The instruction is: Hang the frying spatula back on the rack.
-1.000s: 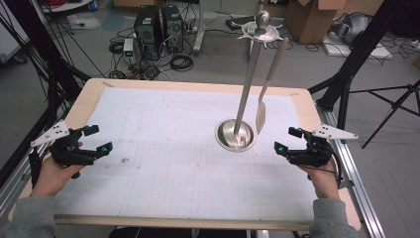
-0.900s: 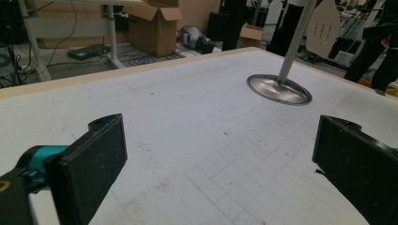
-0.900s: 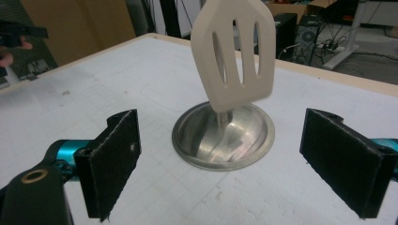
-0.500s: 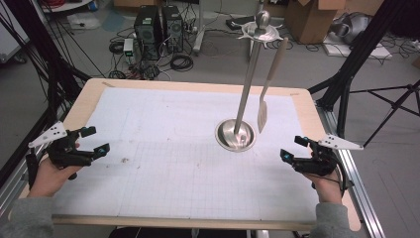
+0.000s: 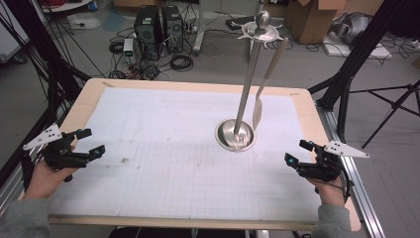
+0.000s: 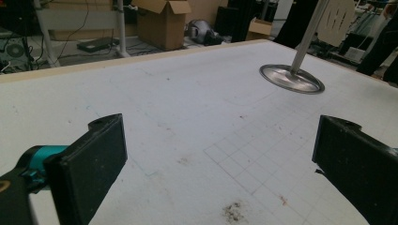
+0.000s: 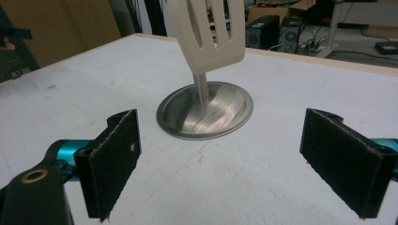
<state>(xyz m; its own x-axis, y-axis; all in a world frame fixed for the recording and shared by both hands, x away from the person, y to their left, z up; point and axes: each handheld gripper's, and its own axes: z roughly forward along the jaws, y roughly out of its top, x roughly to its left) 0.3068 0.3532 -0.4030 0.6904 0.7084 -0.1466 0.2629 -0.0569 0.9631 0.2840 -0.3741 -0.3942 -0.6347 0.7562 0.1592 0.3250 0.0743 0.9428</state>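
The tabletop [image 5: 163,148] is a wooden board covered by a white gridded sheet, with a few brown specks near its left edge. On its right half, nearer the far edge than the near one, stands the rack [image 5: 236,134]: a round steel base dish with a tall pole rising from it to a hooked crown and ball on top. A pale slotted spatula [image 5: 257,113] hangs from one hook, its blade just above the dish rim and to the right of the pole; in the right gripper view the blade [image 7: 210,28] hangs in front of the pole, over the dish.

The left gripper [image 5: 88,143] is held in a hand at the left edge, above the sheet, well apart from the rack. Its jaws are spread wide with nothing between them.

The right gripper [image 5: 297,152] is held at the right edge, near the rack's dish but apart from it, pointing toward it. Its jaws also stand wide apart and hold nothing.
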